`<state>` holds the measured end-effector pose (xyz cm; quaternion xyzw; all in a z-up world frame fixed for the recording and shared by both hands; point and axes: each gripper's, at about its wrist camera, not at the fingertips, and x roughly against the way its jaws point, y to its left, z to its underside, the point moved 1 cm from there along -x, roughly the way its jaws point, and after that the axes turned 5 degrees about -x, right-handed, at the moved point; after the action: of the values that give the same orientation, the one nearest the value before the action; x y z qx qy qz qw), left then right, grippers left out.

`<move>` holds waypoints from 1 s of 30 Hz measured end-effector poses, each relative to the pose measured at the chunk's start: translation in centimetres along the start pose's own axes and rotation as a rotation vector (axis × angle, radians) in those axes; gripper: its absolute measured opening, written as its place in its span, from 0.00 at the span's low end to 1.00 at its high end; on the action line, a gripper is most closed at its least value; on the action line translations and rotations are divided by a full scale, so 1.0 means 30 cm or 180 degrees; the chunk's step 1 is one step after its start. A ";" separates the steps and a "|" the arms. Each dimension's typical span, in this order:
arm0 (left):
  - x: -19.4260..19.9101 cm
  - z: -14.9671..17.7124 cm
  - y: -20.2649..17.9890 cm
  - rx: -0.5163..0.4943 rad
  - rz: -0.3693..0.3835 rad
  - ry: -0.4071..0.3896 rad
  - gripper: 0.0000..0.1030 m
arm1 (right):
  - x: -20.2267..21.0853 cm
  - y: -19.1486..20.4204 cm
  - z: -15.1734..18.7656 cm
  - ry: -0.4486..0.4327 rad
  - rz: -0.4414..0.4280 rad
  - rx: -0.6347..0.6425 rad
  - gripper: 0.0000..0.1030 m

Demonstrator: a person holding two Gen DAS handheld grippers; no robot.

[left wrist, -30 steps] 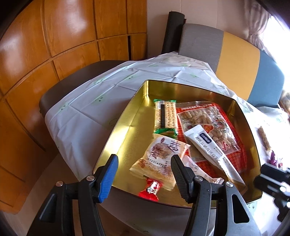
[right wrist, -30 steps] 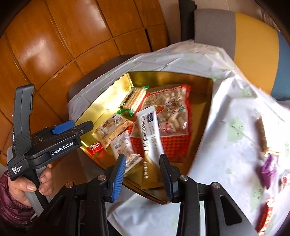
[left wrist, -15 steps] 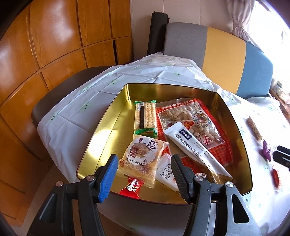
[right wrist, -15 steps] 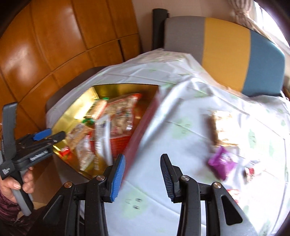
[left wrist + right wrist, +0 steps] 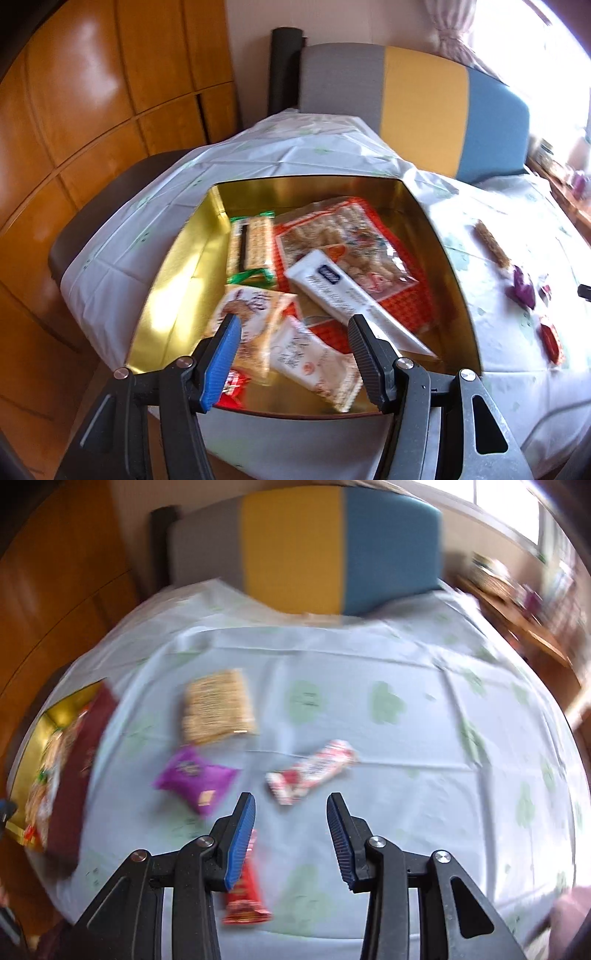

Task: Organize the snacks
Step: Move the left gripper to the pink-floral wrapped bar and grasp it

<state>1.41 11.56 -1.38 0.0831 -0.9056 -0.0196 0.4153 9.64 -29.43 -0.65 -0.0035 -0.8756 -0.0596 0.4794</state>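
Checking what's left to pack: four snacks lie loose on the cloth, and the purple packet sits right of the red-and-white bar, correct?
Not quite. The purple packet lies left of the red-and-white bar, as the right wrist view shows. Four loose snacks on the cloth is right.

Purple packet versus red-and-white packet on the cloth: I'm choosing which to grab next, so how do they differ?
The purple packet is squat and pillow-shaped; the red-and-white packet is long and slim. The purple packet lies left of the open right gripper; the red-and-white packet lies straight ahead of it. Both lie flat on the tablecloth, outside the tin.
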 end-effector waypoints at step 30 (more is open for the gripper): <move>-0.067 -0.225 -0.976 -0.1890 0.1569 0.0099 0.53 | -0.007 -0.308 -0.014 0.0161 -0.0002 -0.1496 0.40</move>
<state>11.71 -16.72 -1.54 -0.2607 -0.8470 -0.1793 0.4273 9.53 -38.65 -1.54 -0.1132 -0.8254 -0.2621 0.4871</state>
